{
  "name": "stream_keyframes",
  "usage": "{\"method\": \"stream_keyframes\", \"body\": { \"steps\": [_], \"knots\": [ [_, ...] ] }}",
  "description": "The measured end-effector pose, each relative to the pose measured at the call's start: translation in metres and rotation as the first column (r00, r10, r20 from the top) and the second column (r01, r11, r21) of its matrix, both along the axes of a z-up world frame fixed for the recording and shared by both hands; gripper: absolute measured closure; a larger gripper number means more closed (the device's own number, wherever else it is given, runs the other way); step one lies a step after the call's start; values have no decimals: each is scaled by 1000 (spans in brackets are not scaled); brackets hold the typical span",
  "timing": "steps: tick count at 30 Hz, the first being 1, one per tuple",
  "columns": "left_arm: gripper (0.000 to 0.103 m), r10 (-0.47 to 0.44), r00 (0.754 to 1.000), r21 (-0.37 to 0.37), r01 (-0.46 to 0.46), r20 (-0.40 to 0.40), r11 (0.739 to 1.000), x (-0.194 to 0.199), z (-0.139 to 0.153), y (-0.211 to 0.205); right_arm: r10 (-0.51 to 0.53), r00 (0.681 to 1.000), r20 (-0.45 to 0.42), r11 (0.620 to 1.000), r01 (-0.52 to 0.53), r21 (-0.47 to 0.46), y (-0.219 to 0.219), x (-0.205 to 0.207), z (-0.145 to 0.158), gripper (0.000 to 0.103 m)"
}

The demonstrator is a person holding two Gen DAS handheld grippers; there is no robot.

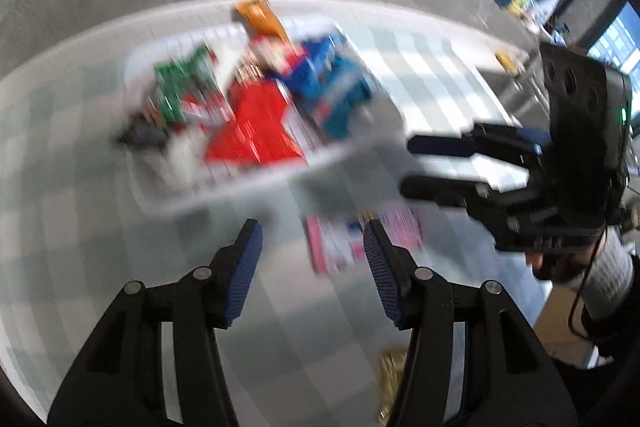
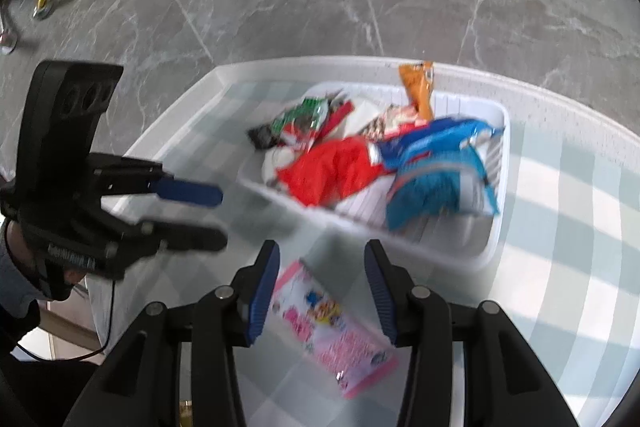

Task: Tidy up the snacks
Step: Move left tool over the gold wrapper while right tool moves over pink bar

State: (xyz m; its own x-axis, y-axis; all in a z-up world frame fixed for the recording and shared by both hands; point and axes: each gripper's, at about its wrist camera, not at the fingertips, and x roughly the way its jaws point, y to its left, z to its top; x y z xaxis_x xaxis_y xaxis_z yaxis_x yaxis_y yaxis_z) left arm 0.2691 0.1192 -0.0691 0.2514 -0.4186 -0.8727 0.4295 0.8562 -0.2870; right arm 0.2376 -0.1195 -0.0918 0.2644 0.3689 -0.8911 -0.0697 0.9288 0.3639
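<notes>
Right wrist view: my right gripper (image 2: 322, 281) hangs over the checked tablecloth (image 2: 560, 227), jaws apart with nothing pressed between the blue pads (image 2: 262, 291). Below the gap a pink packet (image 2: 332, 339) lies flat on the cloth, clear of both fingers as far as I can tell (the picture is a bit smeared). Just beyond it sits the white basket (image 2: 496, 227), stuffed with snacks: a blue bag (image 2: 436, 175) at the near right, a red bag (image 2: 332, 171) in the middle, a green packet (image 2: 304, 115) at the far left, and an orange packet (image 2: 420, 87) standing up at the far rim. To the left I see my left gripper (image 2: 222, 217), its jaws also parted and empty, hovering above the table's corner.

In the left wrist view everything is blurred. The left gripper (image 1: 312, 259) shows spread fingers with nothing in them, the pink packet (image 1: 340, 247) on the cloth just past the right pad, and the basket (image 1: 240, 187) farther ahead. The right gripper (image 1: 406, 165) comes in from the right, open, near the basket's corner.
</notes>
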Motion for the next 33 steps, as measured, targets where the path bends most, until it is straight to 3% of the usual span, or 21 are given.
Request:
{"method": "stream_keyframes", "body": {
  "steps": [14,33],
  "knots": [
    [52,-30,997,30,32,-75,999,-86,-22,-8,88,995,-36,996,-89,-29,30,-48,1,51],
    [52,-117,978,21,122,-172,992,-134,-46,-32,150,985,-84,984,-157,-81,39,-69,-10,50]
  ]
}}
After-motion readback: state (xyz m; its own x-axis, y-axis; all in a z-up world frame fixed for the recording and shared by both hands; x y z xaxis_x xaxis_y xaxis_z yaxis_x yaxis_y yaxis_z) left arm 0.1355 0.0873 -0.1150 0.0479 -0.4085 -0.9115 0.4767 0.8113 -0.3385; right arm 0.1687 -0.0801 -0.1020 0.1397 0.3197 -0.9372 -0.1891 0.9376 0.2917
